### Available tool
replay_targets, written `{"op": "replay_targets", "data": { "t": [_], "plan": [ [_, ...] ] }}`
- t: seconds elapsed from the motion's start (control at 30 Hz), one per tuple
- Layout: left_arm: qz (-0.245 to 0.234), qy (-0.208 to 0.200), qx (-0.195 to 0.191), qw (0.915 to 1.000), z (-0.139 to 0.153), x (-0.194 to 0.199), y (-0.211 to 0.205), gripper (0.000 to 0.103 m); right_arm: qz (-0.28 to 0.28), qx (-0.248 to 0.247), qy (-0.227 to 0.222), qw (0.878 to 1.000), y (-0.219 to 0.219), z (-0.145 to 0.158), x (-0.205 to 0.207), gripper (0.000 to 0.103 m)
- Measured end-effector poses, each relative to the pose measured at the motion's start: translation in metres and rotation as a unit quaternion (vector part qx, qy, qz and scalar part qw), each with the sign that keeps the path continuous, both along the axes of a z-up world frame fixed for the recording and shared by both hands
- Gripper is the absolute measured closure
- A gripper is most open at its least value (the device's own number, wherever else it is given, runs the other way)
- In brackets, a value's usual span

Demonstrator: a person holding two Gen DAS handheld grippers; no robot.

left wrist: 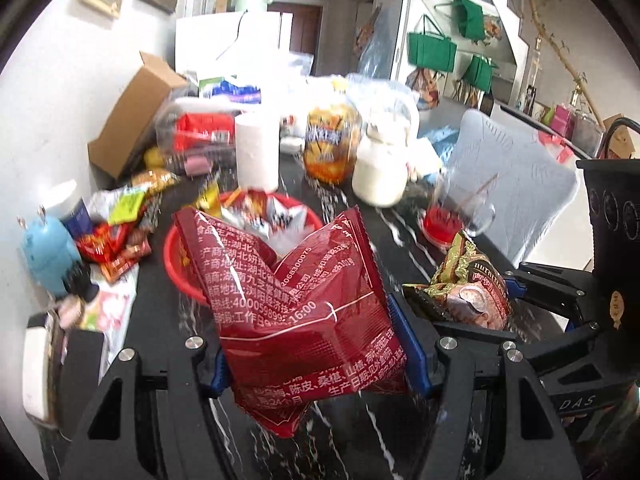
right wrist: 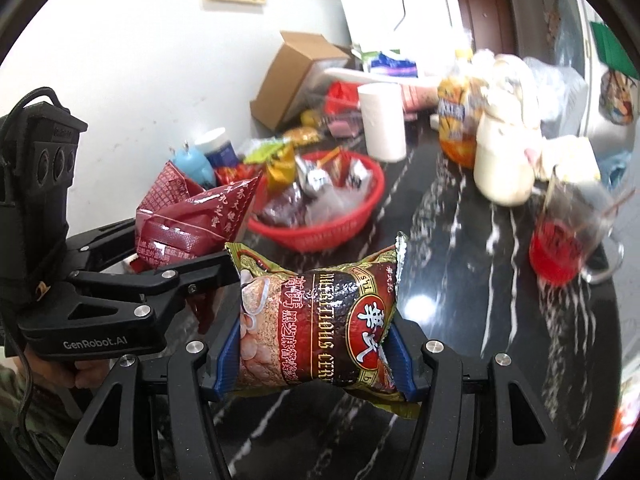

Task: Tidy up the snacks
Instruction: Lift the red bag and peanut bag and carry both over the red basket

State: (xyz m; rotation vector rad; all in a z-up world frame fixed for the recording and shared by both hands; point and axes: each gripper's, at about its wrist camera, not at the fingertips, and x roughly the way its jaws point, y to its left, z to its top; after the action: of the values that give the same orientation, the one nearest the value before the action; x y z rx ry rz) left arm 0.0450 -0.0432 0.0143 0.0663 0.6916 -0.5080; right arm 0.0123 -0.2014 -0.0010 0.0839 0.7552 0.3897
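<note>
- Loose snack packets (left wrist: 116, 236) lie unsorted by the wall.
- Left gripper (left wrist: 320, 344) clamps the red packet (left wrist: 304, 312), above the table.
- Red basket (right wrist: 332, 236) is part-filled.
- Right gripper (right wrist: 316, 356) clamps the cereal packet (right wrist: 320, 320); neither is binned yet.

A black table (right wrist: 460, 264) with white marble veins lies under and ahead of the jaws. Straight beyond them sits a red basket (right wrist: 320, 236) of snack packets, with a white paper roll (right wrist: 382, 122) behind it. Right of the jaws stand a glass mug (right wrist: 568, 240) of red drink and a white jar (right wrist: 504, 168). Loose packets (left wrist: 116, 232) lie far left.
</note>
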Motion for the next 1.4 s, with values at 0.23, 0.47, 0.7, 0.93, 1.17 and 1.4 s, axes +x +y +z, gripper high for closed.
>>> {"op": "replay_targets", "data": {
  "t": [0.23, 0.47, 0.7, 0.93, 1.17, 1.4],
  "plan": [
    [0.014, -0.034, -0.009, 0.9993, 0.024, 0.017, 0.009, 0.038, -0.004, -0.006, -0.027, 1.000, 0.003, 0.026, 0.019, 0.042],
    [0.037, -0.054, -0.015, 0.9977, 0.038, 0.038, 0.021, 0.038, -0.001, -0.017, -0.047, 0.999, 0.006, 0.043, 0.050, 0.042],
    [0.064, -0.048, -0.021, 0.9966, 0.033, 0.065, 0.034, 0.038, 0.009, -0.027, -0.056, 0.998, 0.014, 0.048, 0.085, 0.042],
    [0.067, -0.020, -0.030, 0.9971, 0.011, 0.090, 0.038, 0.038, 0.015, -0.031, -0.049, 0.998, 0.018, 0.036, 0.122, 0.042],
    [0.042, 0.029, -0.033, 0.9981, -0.023, 0.106, 0.023, 0.038, 0.009, -0.043, -0.028, 0.999, 0.015, 0.017, 0.145, 0.042],
    [0.034, 0.085, -0.003, 0.9958, -0.057, 0.120, 0.001, 0.038, -0.004, -0.040, -0.009, 0.999, 0.006, 0.002, 0.155, 0.042]
  ]
}}
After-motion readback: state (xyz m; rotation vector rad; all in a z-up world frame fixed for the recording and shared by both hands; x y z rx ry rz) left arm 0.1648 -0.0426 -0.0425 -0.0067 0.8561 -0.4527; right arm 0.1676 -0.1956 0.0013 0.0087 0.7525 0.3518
